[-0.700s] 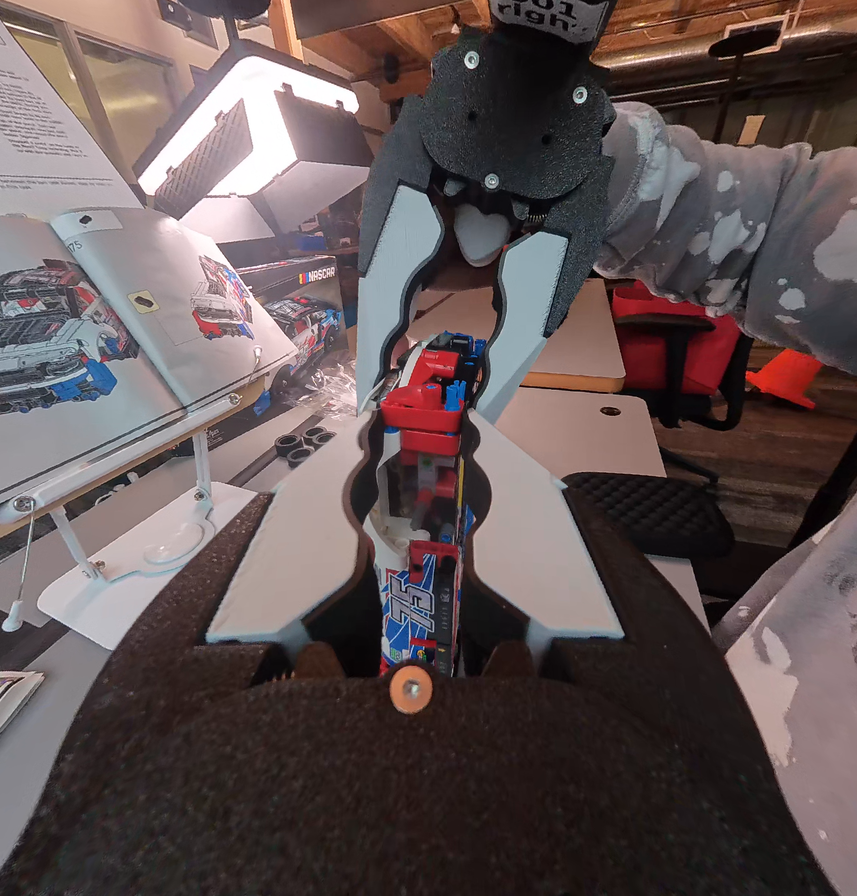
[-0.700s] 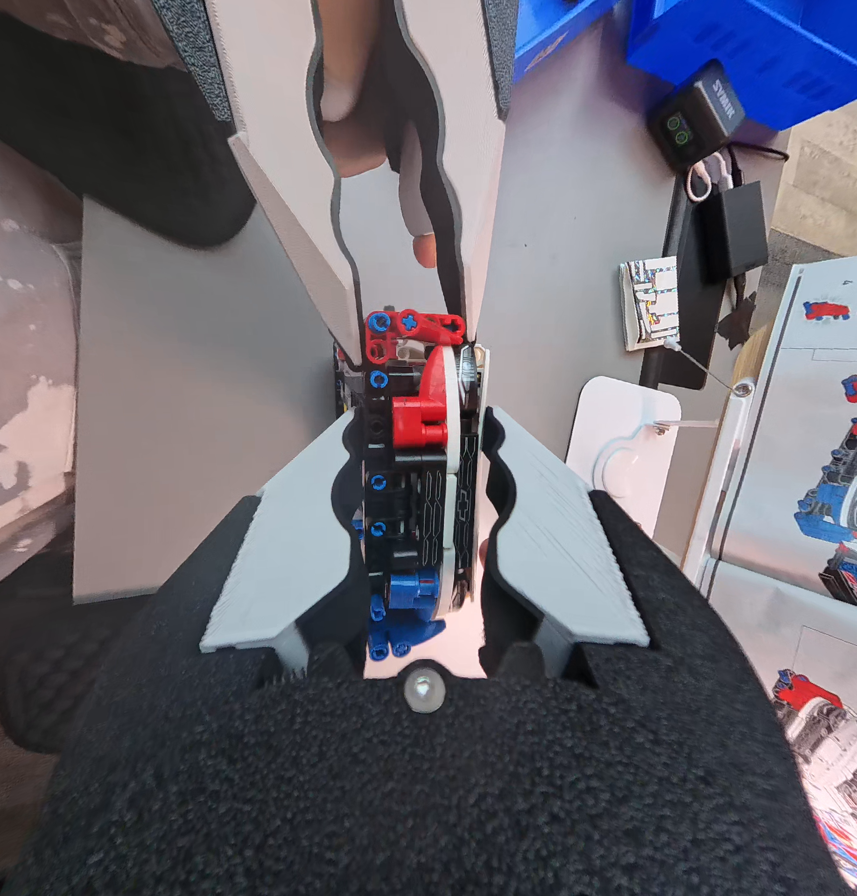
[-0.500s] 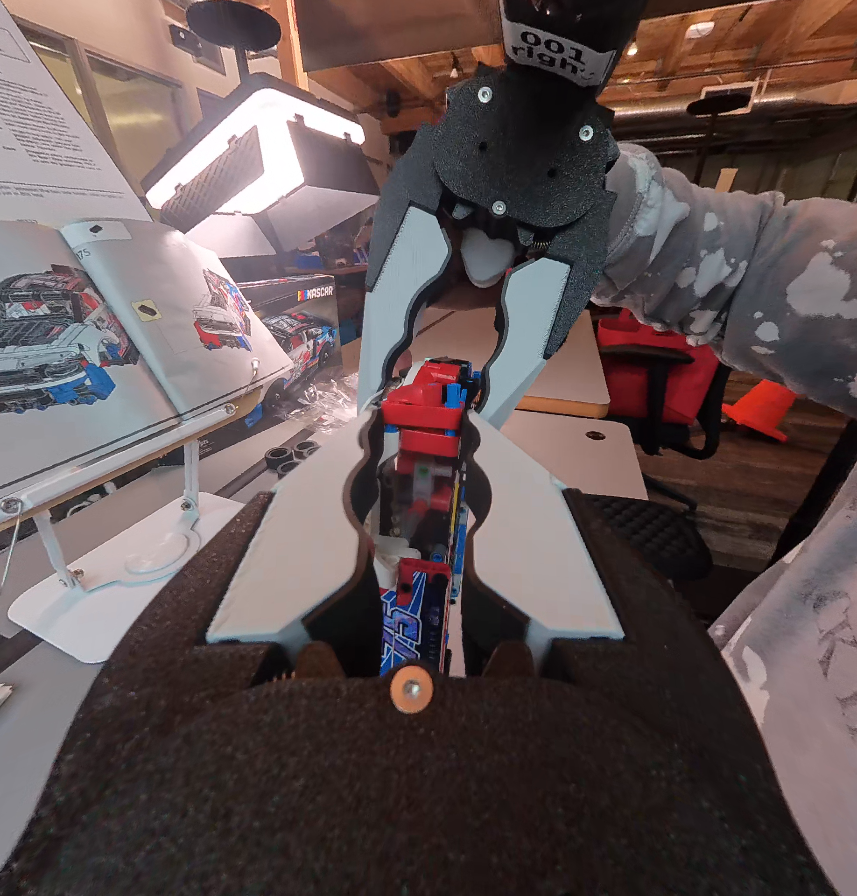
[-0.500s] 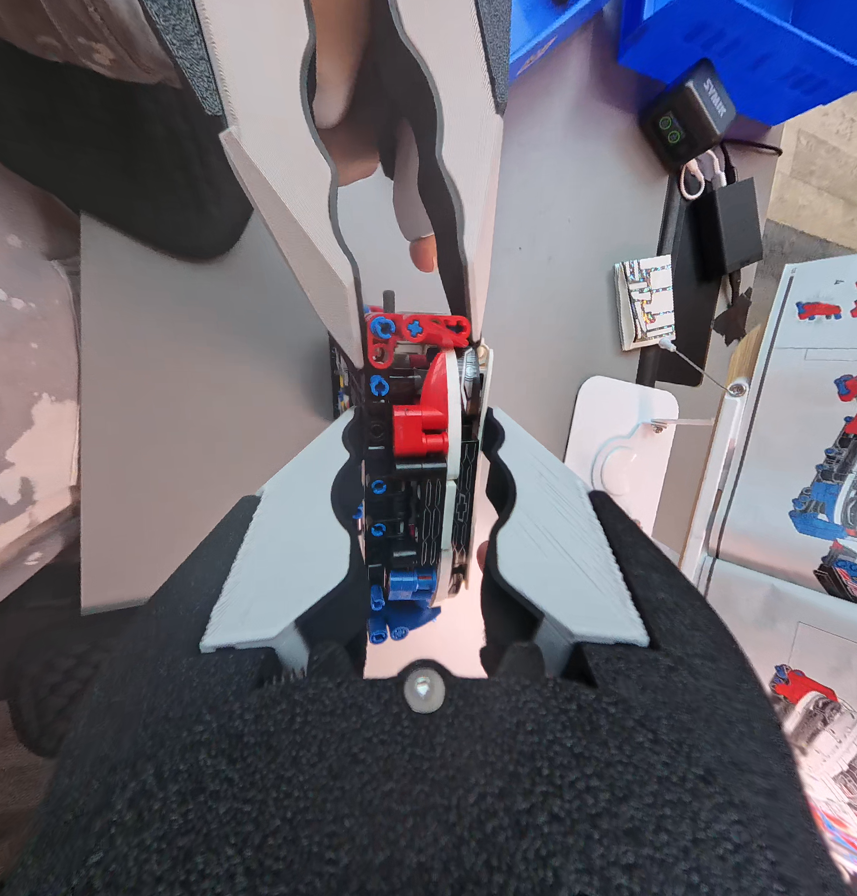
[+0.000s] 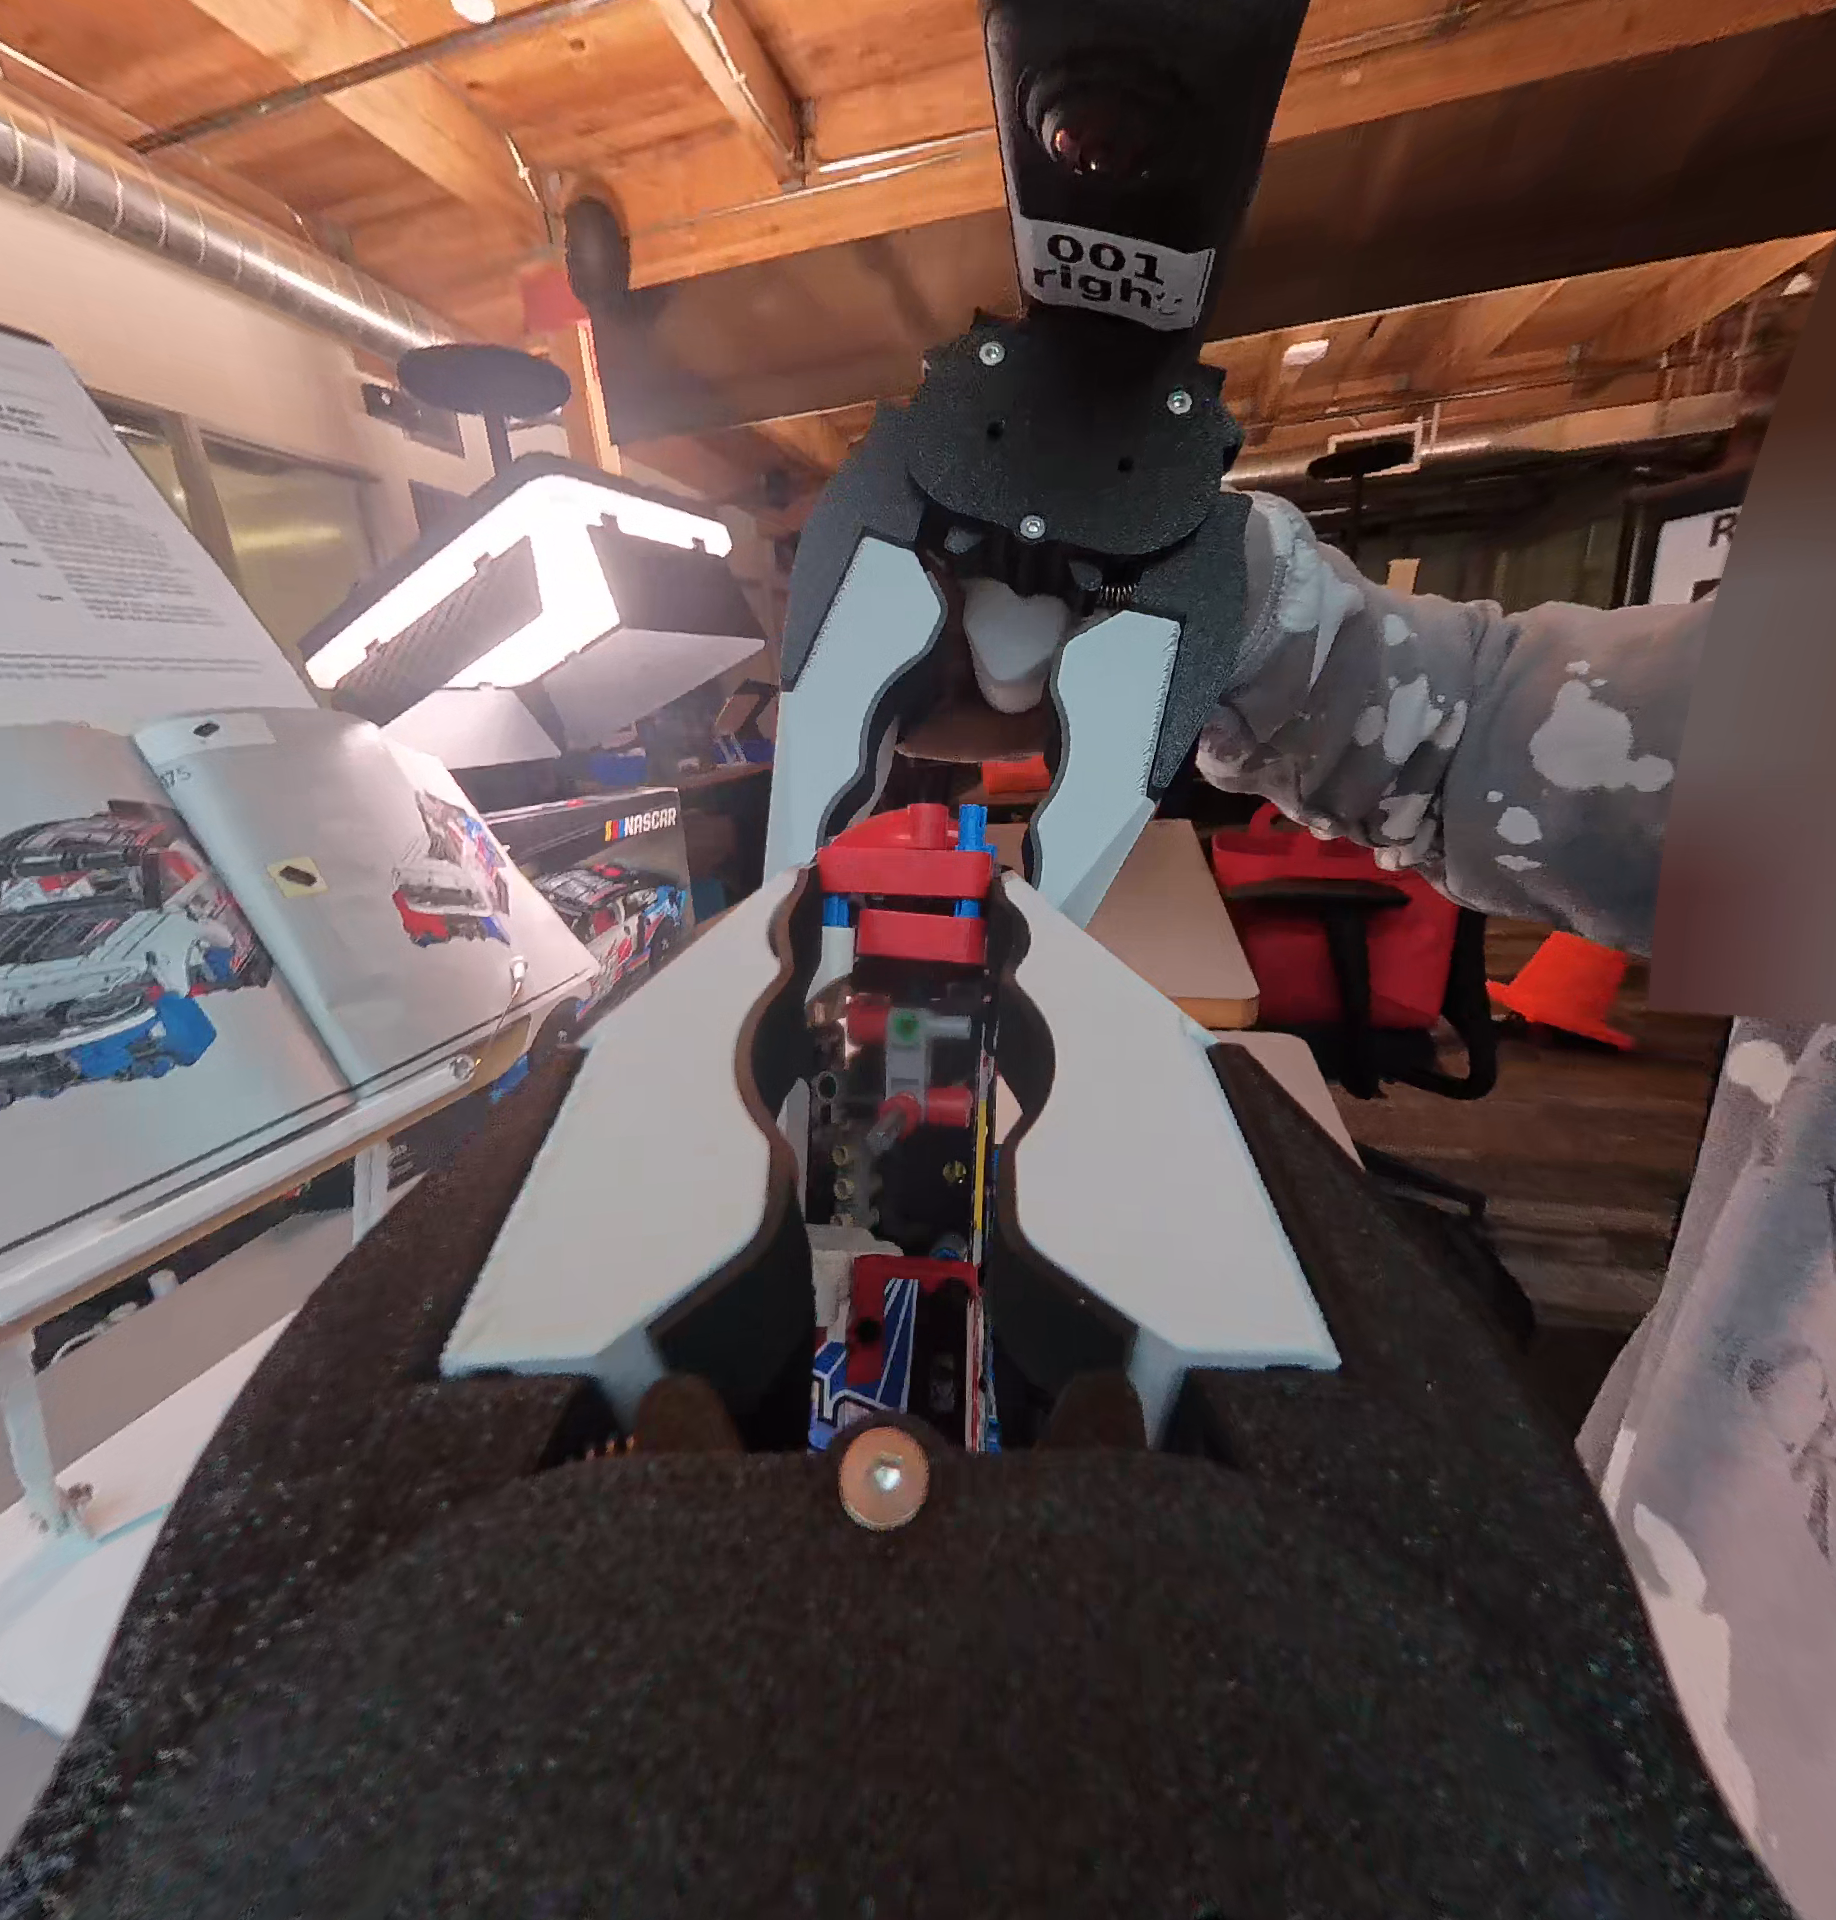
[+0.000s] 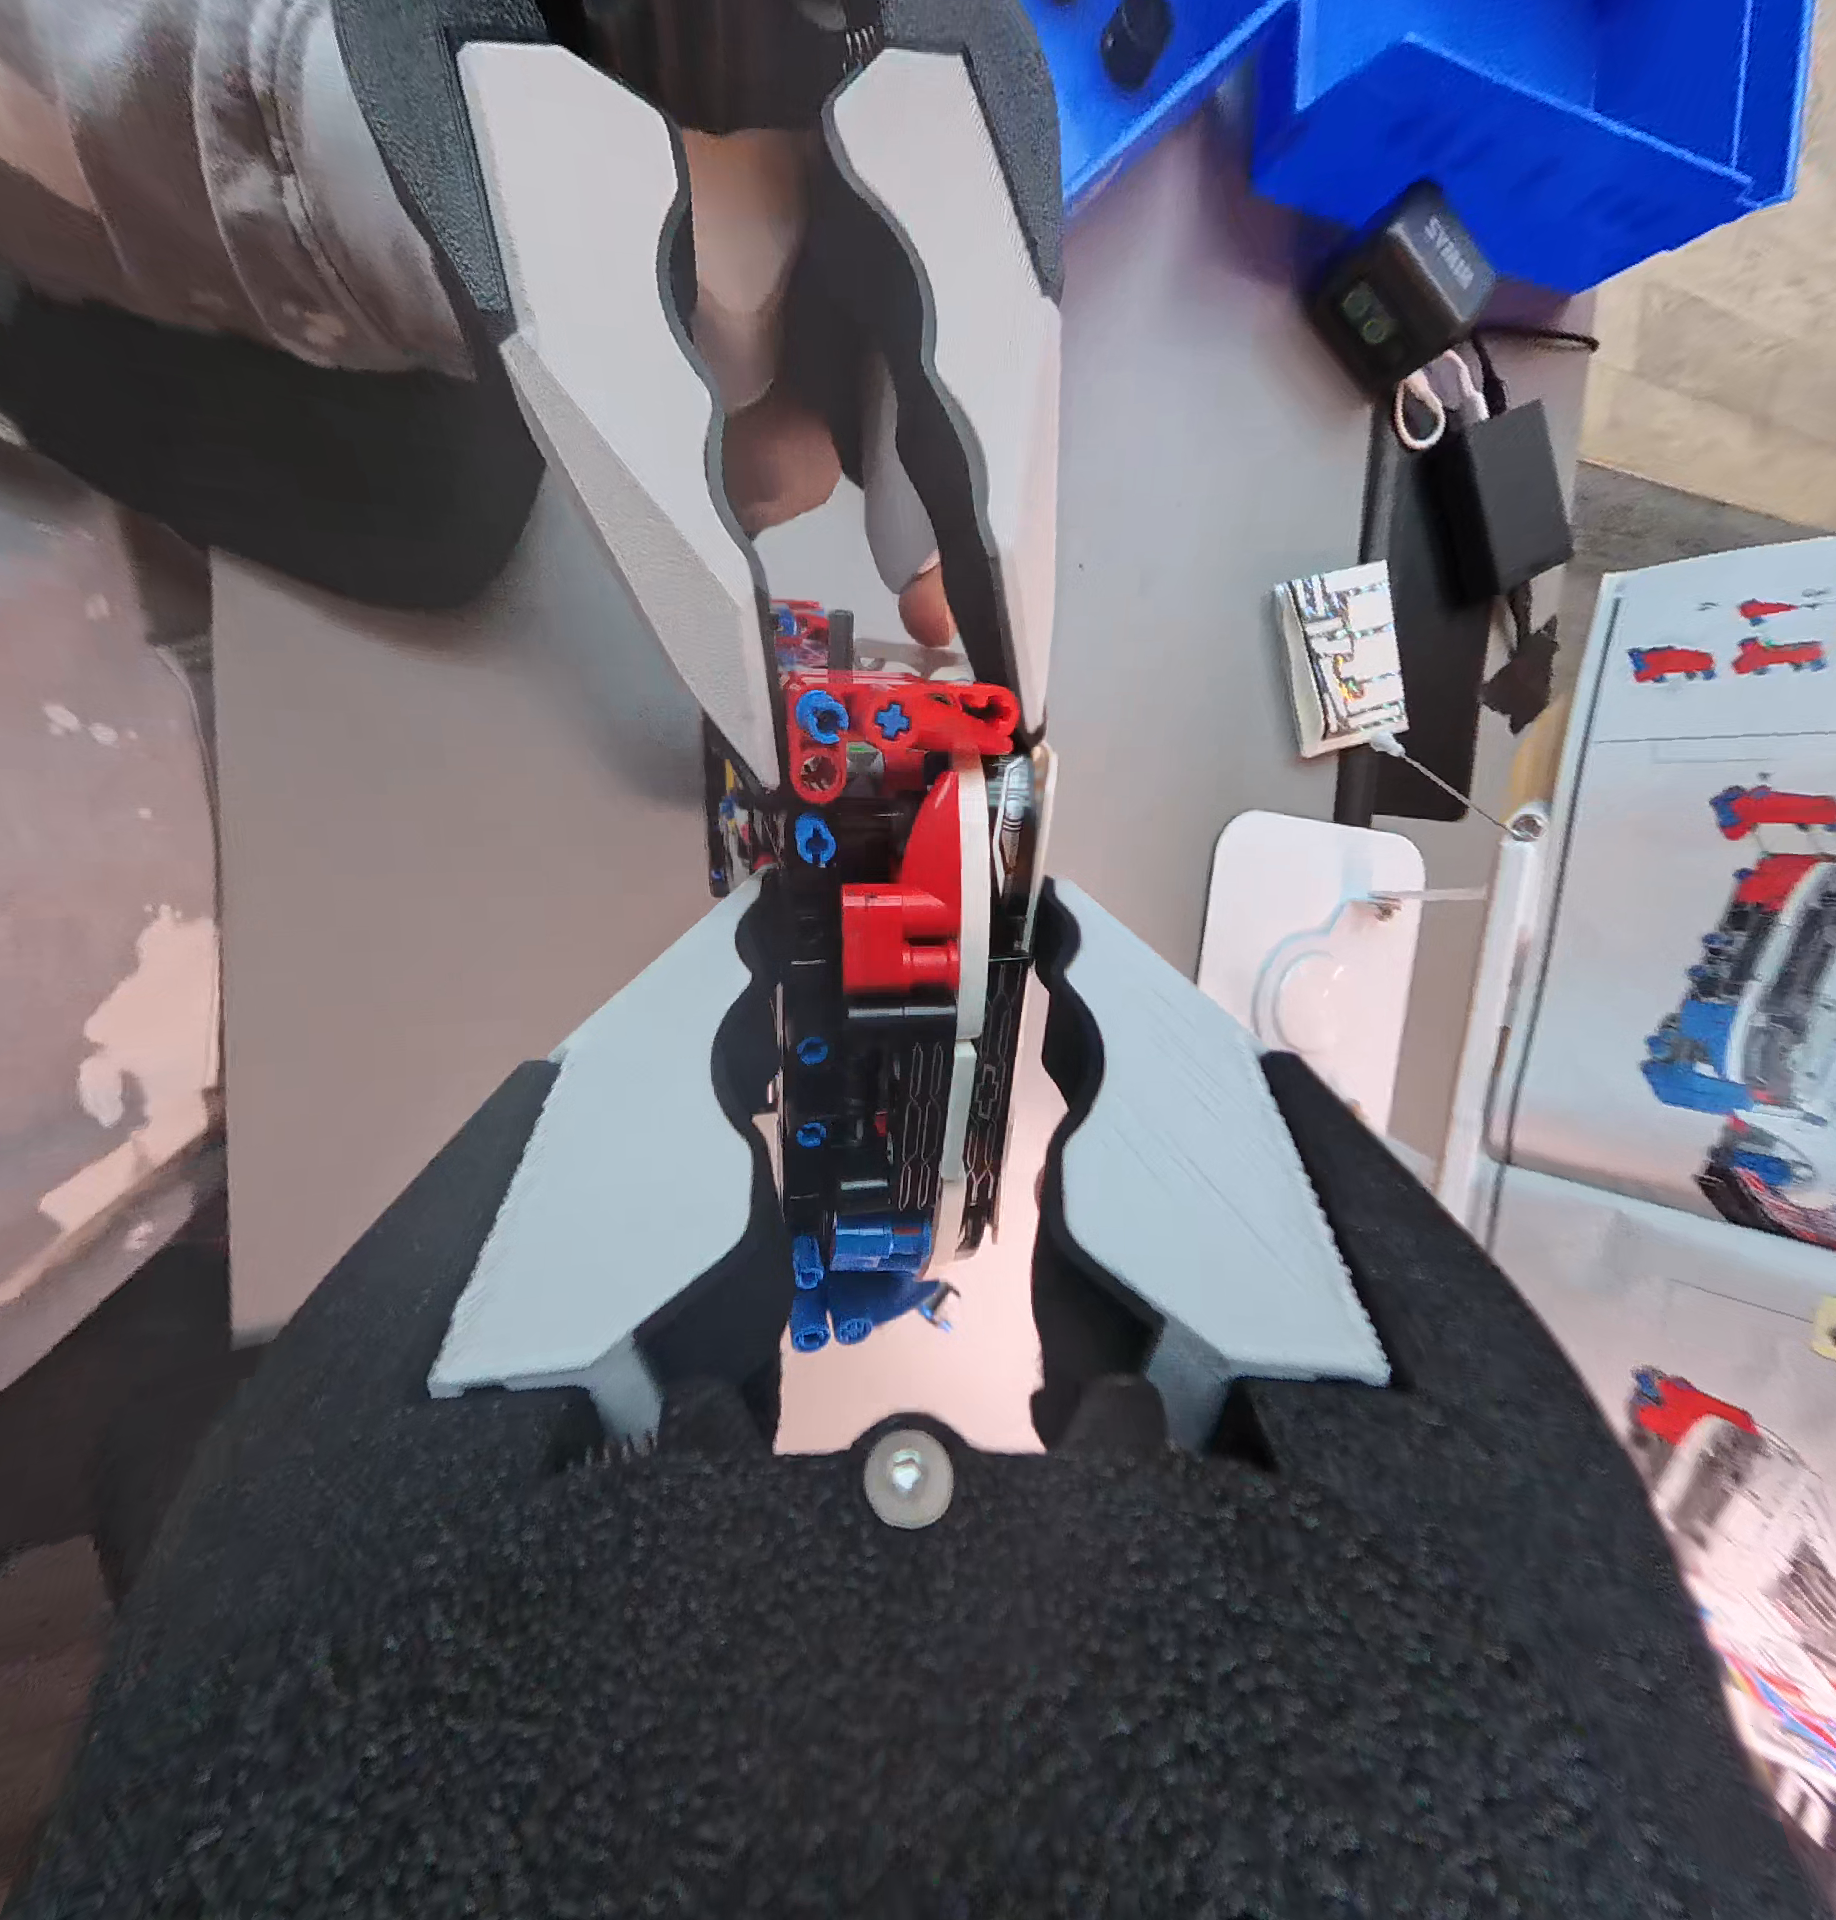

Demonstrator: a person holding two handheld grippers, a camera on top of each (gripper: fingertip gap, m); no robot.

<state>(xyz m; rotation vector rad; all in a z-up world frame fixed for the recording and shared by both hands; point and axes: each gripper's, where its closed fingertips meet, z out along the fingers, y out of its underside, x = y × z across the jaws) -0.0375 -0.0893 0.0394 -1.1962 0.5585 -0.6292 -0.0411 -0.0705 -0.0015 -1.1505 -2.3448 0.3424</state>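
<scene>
A partly built toy-brick car in red, blue, black and white is held in the air between both grippers. My left gripper is shut on its lower part, the fingers pressing both sides. My right gripper comes from above and its tips straddle the red top end. In the right wrist view my right gripper is shut on the car. The left gripper pinches its far end by a red beam. A person's fingers show behind it.
An open instruction booklet rests on a white stand at left, with a lit lamp panel and the kit box behind. The grey table lies below, with blue bins, a black charger and the stand base. Left tips to right tips: about 4 cm.
Both grippers keep their hold on the car. The left wrist view has tilted upward and shows more ceiling. The right gripper now stands higher and steeper over the car's red end.
</scene>
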